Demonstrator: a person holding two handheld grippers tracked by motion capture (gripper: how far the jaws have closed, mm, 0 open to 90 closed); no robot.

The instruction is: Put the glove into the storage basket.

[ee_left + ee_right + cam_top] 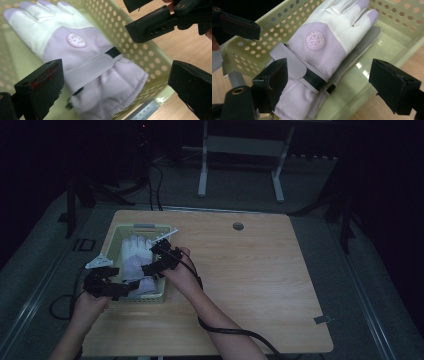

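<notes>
A lilac and white glove (136, 256) (75, 50) (324, 50) with a round snowflake badge lies flat in a pale green perforated basket (145, 227) (150, 57) (272, 27). My left gripper (134, 285) (117, 82) is open over the glove's cuff end at the basket's near left corner, and its pads (42, 82) touch nothing. My right gripper (149, 258) (333, 85) is open too, reaching over the basket's right wall with the cuff below its wide jaws. The two grippers face each other across the basket. Something grey shows beneath the glove's fingers.
The basket sits at the left end of a light wooden table (250, 270), which has a round cable hole (238, 226) near its far edge. Black cables trail from both grippers off the near edge. Dark floor and a white table frame (240, 165) lie beyond.
</notes>
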